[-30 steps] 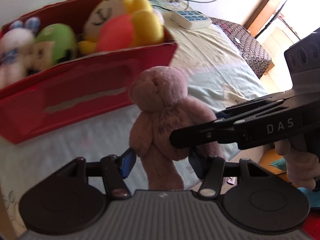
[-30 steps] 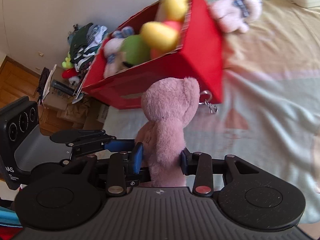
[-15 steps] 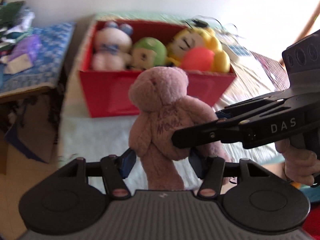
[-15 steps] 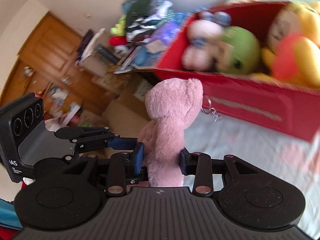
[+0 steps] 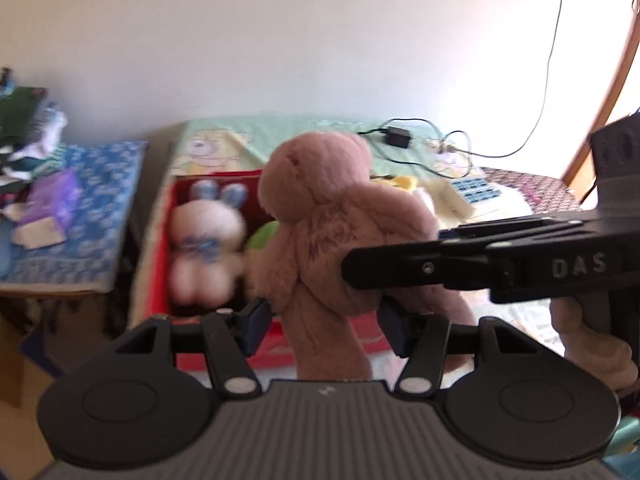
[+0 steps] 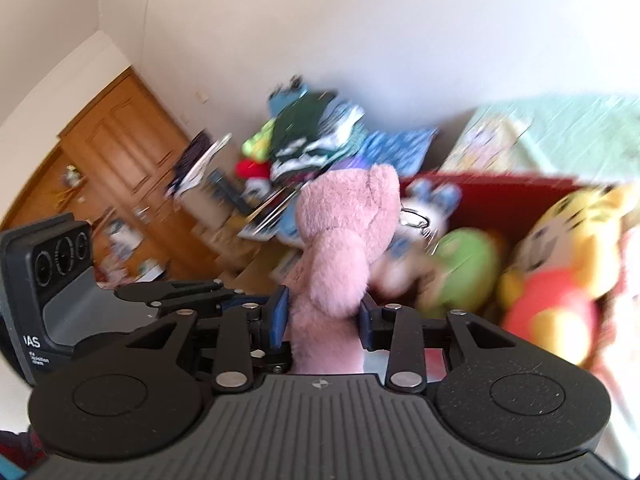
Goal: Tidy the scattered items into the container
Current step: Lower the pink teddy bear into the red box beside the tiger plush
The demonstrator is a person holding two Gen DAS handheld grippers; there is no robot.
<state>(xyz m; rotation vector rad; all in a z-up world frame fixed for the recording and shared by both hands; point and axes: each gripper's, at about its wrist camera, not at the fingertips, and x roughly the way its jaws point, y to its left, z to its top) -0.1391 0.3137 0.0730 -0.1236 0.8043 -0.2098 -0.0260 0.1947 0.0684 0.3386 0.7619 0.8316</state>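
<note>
Both grippers hold one pink plush bear (image 5: 320,216), also in the right wrist view (image 6: 344,240). My left gripper (image 5: 324,320) is shut on its lower body. My right gripper (image 6: 322,318) is shut on its side and reaches in from the right in the left wrist view (image 5: 384,268). The bear hangs in the air just before the red box (image 5: 160,248), also seen in the right wrist view (image 6: 500,188). The box holds a white-and-blue plush (image 5: 204,236), a green plush (image 6: 464,268) and a yellow-and-red plush (image 6: 560,264).
The box stands on a bed with a green and yellow sheet (image 5: 304,128). A power strip (image 5: 472,192) and cables (image 5: 400,136) lie behind it. A blue-covered side table (image 5: 80,208) with clutter stands left. A wooden door (image 6: 120,168) is farther left.
Both grippers have lifted the bear and carried it closer to the box. The view now looks down into the box from higher, and the images are blurred by motion.
</note>
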